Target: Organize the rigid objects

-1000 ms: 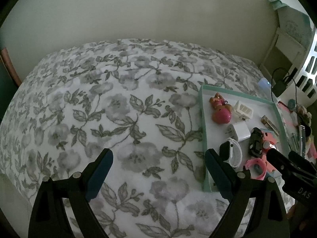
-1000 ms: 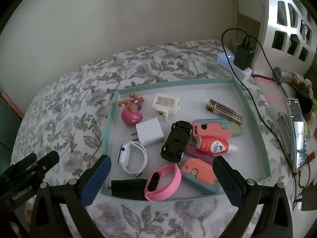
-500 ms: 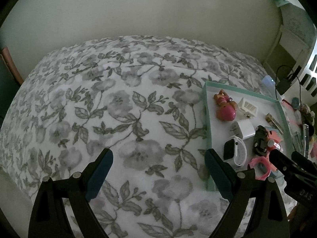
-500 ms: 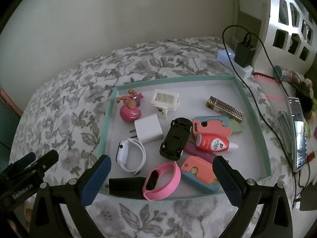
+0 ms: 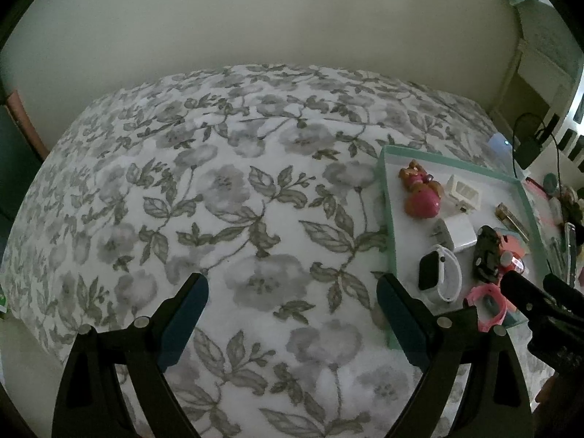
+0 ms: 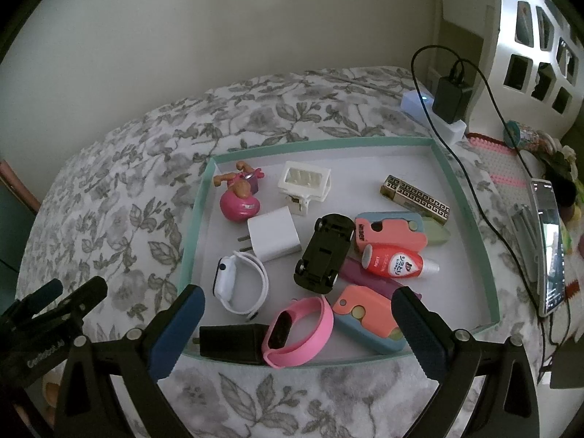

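Both tools spread, holding nothing | your right gripper [image 6: 297,323] hangs over the tray's [image 6: 471,215] near edge, above the pink band [image 6: 297,332] | left gripper [image 5: 292,306] over bare bedspread [image 5: 226,189] | straddle one item squarely, avoid the black charger [image 6: 233,341] touching it.

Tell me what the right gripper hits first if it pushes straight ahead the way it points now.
Probably the pink band. The right gripper is open and empty, and the band lies between its fingers at the tray near edge, beside the black charger. Depth is hard to judge.
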